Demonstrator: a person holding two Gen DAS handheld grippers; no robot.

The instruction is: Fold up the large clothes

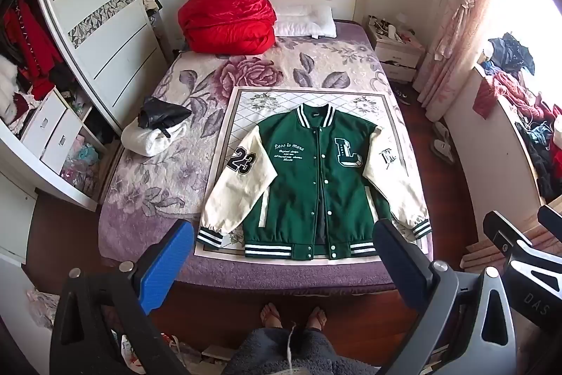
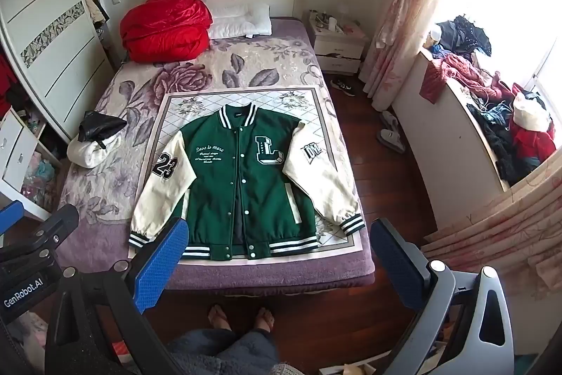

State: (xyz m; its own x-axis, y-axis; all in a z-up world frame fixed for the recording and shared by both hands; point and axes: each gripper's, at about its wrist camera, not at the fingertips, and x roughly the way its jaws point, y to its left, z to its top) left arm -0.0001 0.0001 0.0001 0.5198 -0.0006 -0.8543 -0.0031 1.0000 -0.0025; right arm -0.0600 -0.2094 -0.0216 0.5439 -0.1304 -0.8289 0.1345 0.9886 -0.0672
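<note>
A green varsity jacket [image 1: 309, 178] [image 2: 242, 174] with cream sleeves lies flat, front up, on a pale quilted mat [image 1: 246, 108] [image 2: 175, 108] near the foot of the bed. Its sleeves slant outward and down; the front is partly unsnapped. My left gripper [image 1: 282, 234] hangs well above the bed's foot, jaws wide open, nothing between its blue pads. My right gripper [image 2: 279, 232] is likewise open and empty, high above the jacket's hem. The right gripper's body [image 1: 520, 245] shows at the right edge of the left wrist view, the left gripper's body [image 2: 31, 252] at the left edge of the right wrist view.
A red quilt [image 1: 228, 20] and white pillow [image 1: 305, 21] sit at the headboard. A black-and-white clothes bundle [image 1: 154, 129] lies on the bed's left side. Wardrobe [image 1: 91, 23] left, nightstand [image 1: 397, 55] and cluttered sill [image 2: 491, 115] right. A person's feet [image 1: 291, 315] stand at the bed's foot.
</note>
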